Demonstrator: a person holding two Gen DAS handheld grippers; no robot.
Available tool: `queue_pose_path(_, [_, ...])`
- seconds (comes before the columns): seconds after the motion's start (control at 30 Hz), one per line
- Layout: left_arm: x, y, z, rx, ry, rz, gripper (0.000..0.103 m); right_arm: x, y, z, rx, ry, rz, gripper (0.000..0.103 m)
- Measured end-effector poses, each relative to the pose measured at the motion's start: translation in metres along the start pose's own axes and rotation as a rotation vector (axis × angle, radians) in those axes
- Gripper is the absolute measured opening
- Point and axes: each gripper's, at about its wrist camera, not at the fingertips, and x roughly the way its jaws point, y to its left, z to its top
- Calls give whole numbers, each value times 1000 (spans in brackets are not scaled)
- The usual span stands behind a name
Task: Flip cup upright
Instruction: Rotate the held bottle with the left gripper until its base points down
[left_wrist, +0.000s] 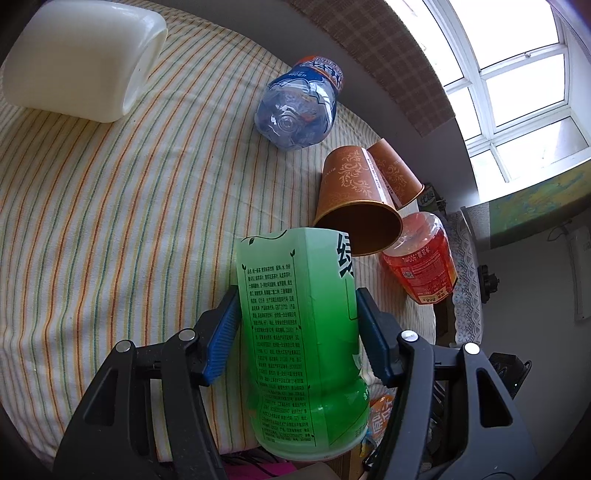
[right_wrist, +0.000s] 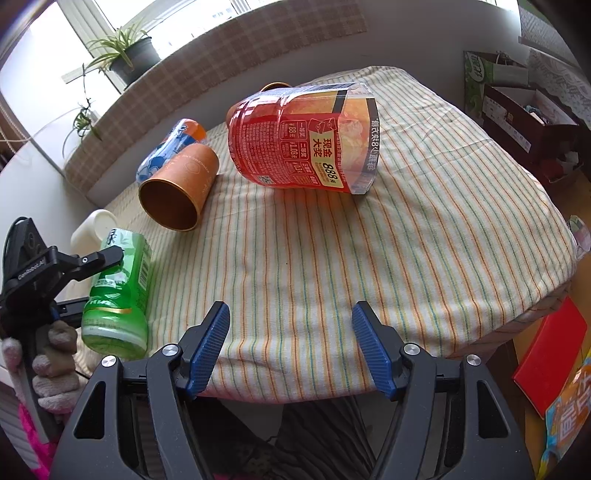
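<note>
Green filled the lower middle of my left wrist view: my left gripper (left_wrist: 297, 325) had closed its blue pads (left_wrist: 221, 336) on both sides of the green cup (left_wrist: 303, 332), a cut-off bottle with printed text. Its cut rim pointed away from the camera, toward the centre of the frame, and its rounded base came toward the bottom edge. Behind it, to the right of centre, a brown paper cup (left_wrist: 354, 199) lay on its side on the striped tablecloth (left_wrist: 110, 221), with a second brown cup (left_wrist: 395, 173) touching it from behind. A red cup (left_wrist: 421, 258) lay just beside them at the right. A blue clear cup (left_wrist: 299, 107) lay in the upper middle, and a white container (left_wrist: 81, 59) in the upper left.

From my right wrist view, my right gripper (right_wrist: 290, 343) stood wide open at the bottom, with nothing between its pads (right_wrist: 208, 347). At the left edge my left gripper (right_wrist: 101, 258) held the green cup (right_wrist: 118, 291) over the cloth (right_wrist: 332, 258), close to the table edge. My gloved left hand (right_wrist: 51, 354) showed below it. The brown cup (right_wrist: 181, 188) lay on its side left of centre, its mouth facing the camera, and the red cup (right_wrist: 299, 136) lay in the upper middle.
</note>
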Motion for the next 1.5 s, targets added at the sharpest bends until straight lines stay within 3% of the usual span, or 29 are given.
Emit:
queue_pose_path(0.33, [-24,-8,0,74,-74,51,60,-1,4,-2,4,-2,0,68])
queue_pose_path(0.73, [-42,-33,-5,209,-216,164,58,-1,8,-2,-3,2,-1,68])
queue_pose_path(0.97, [-36,-48,-4,302,-308,258,58,0,9,-3,-1,4,-4,68])
queue_pose_path(1.5, [-21,-52,1,401,-460,354,58,0,9,-5,0,6,-14,68])
